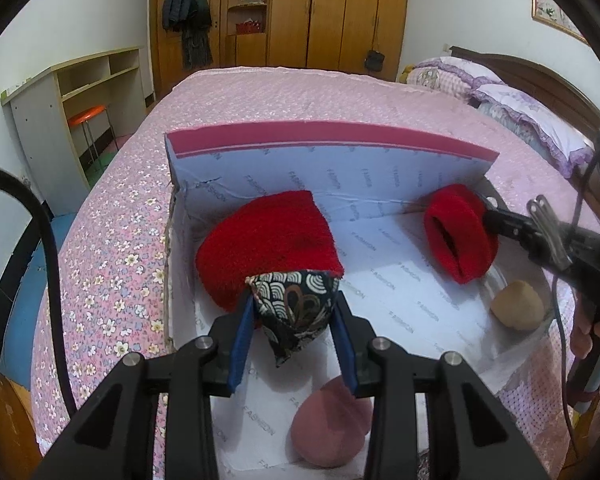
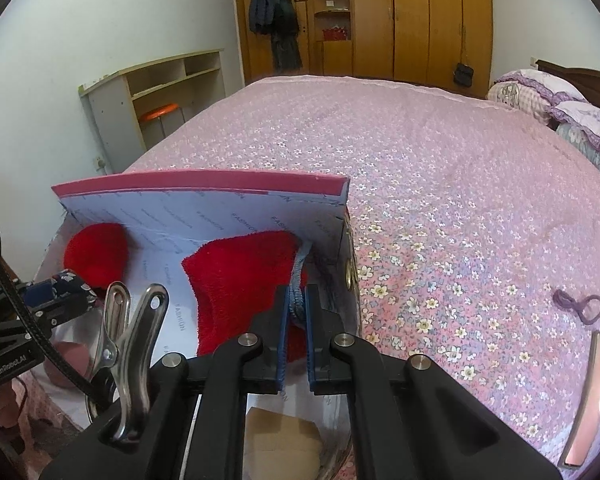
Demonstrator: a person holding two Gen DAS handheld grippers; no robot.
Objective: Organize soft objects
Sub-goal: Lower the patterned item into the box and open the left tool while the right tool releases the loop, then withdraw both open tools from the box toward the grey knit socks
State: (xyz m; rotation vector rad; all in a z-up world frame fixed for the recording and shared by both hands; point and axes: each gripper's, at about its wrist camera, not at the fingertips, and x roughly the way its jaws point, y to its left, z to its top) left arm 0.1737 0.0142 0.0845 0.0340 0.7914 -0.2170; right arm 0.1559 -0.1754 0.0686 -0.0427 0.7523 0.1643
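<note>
An open box (image 1: 400, 280) lined with printed paper lies on the bed, its lid (image 1: 332, 168) standing up at the back. My left gripper (image 1: 295, 300) is shut on a black patterned beanbag (image 1: 292, 312), held above the box's left part, just in front of a red fuzzy piece (image 1: 260, 240) lying inside. My right gripper (image 2: 299, 294) is shut on the blue-grey loop (image 2: 300, 268) of a second red fuzzy piece (image 2: 240, 292), which hangs over the box's right side (image 1: 458, 236). A beige soft ball (image 1: 518, 310) and a pink soft lump (image 1: 328, 428) lie in the box.
The pink flowered bedspread (image 2: 440, 200) stretches beyond the box. On it to the right lie a purple hair tie (image 2: 580, 306) and a shiny flat rectangle (image 2: 592, 396). Pillows (image 1: 520, 108) are at the far right; a desk with an orange stool (image 1: 86, 114) stands left.
</note>
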